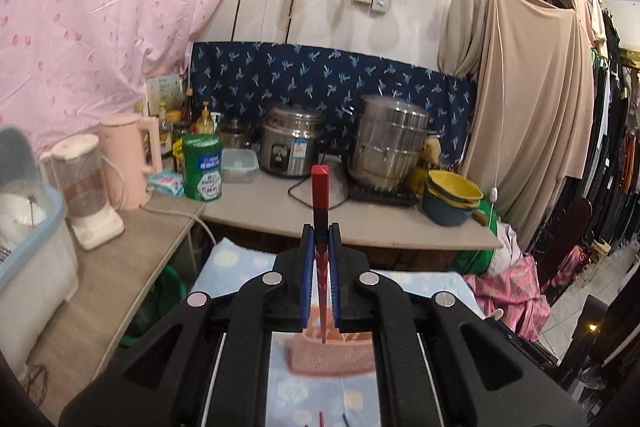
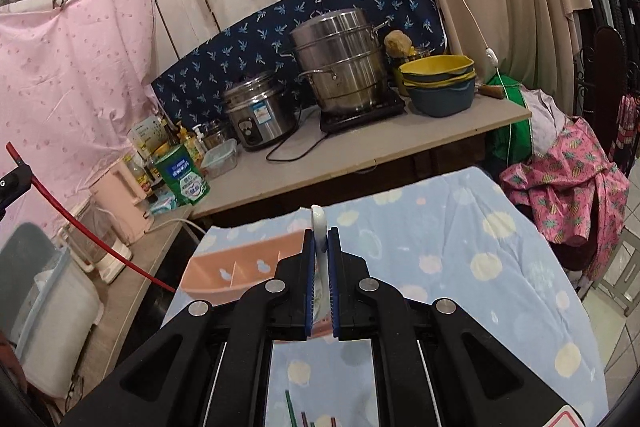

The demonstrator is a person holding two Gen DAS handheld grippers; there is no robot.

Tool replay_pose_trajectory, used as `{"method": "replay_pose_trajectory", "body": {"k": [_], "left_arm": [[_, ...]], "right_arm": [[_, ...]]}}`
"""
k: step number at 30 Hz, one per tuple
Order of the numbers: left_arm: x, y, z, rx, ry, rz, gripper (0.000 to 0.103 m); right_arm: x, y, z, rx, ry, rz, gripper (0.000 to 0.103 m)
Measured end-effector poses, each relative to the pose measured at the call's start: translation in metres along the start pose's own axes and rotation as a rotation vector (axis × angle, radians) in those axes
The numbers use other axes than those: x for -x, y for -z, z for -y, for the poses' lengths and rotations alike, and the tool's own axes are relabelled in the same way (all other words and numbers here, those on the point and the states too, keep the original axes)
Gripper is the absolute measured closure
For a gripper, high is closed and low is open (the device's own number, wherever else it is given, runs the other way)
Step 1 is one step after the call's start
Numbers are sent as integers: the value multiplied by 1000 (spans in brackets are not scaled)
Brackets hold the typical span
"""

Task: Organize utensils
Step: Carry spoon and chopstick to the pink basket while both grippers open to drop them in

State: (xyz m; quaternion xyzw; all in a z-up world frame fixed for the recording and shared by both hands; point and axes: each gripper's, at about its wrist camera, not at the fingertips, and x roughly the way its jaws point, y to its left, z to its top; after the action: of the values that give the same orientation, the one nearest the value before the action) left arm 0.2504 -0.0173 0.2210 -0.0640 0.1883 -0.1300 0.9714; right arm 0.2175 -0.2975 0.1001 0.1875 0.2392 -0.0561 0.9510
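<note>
Utensils are being carried in both claws: the left gripper [image 1: 321, 251] is pinching a red chopstick [image 1: 320, 187] held up off the table, and the right gripper [image 2: 321, 251] is clamping a white spoon [image 2: 319, 227] by its handle. The pink tray [image 2: 244, 267] is waiting on the blue cloth [image 2: 460, 267] — its visible compartments seem empty, so sorting looks barely started. More sticks [image 2: 308, 415] are lying on the cloth near the bottom edge, still to be collected.
</note>
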Motion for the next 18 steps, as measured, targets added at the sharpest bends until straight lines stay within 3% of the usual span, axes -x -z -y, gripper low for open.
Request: {"method": "replay_pose_trajectory", "body": {"k": [6, 18], "left_arm": [[-38, 1, 0, -5, -17, -22, 96], [-84, 41, -16, 5, -34, -137, 95]], "right_arm": [[-46, -16, -4, -5, 3, -31, 97], [-98, 9, -13, 45, 28, -121, 94]]}}
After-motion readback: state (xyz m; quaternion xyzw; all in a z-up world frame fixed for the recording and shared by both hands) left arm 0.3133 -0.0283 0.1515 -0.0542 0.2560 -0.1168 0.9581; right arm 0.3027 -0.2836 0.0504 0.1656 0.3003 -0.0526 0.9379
